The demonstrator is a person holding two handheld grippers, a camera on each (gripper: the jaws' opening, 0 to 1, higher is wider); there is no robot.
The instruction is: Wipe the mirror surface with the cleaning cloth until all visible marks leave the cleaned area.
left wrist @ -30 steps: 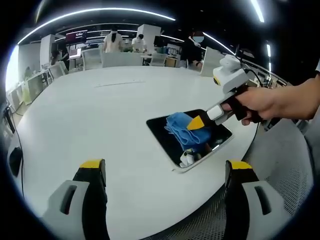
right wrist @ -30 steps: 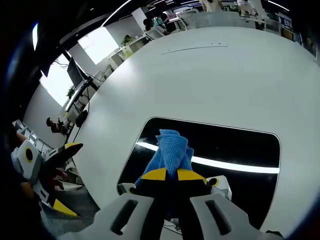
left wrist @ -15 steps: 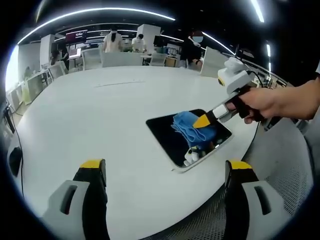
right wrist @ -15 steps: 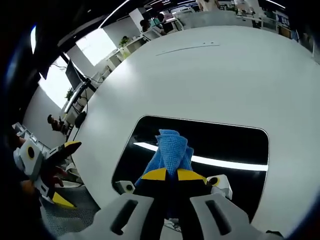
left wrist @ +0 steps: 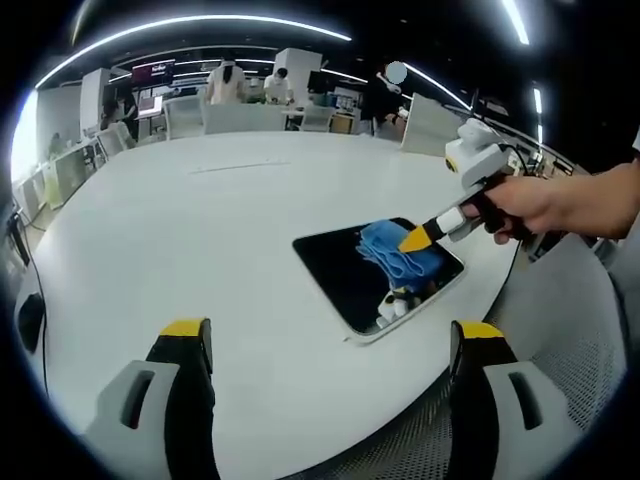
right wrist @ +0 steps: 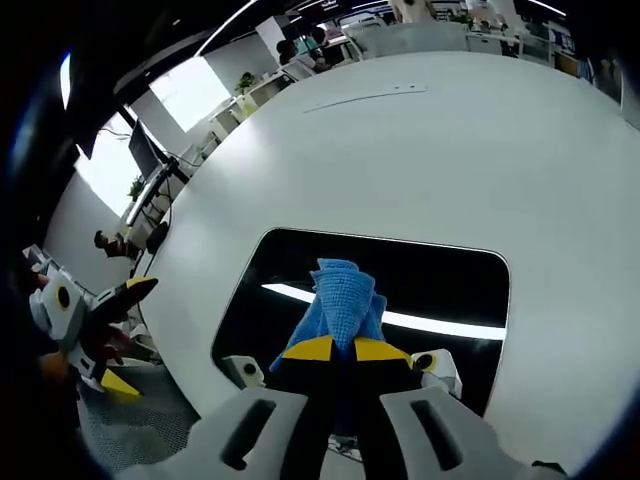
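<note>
Left gripper (left wrist: 330, 345): jaws wide apart, holding nothing, hovering over bare white tabletop (left wrist: 200, 220) well short of the mirror; idle.

Mirror (left wrist: 375, 272): dark rounded rectangle w/ light rim, flat on tabletop near its edge; glass reflects a ceiling light strip; marks too small to tell in either view.

Blue cleaning cloth (right wrist: 338, 310): bunched, pressed on the glass toward the mirror's near side in right gripper view; also seen in left gripper view (left wrist: 400, 252).

Right gripper (right wrist: 333, 349): jaws narrow, pinched on the cloth's near end; in left gripper view it enters from the right (left wrist: 418, 238), held by a hand (left wrist: 555, 203).

Step in hand, by my reading: wiping stroke, mid-pass. To do well: keep cloth flat w/ even downward pressure; overlap passes, cover corners + rim strip; keep jaw tips off glass; left gripper could steady the frame if it slides; check reflection for streaks before stopping.
</note>
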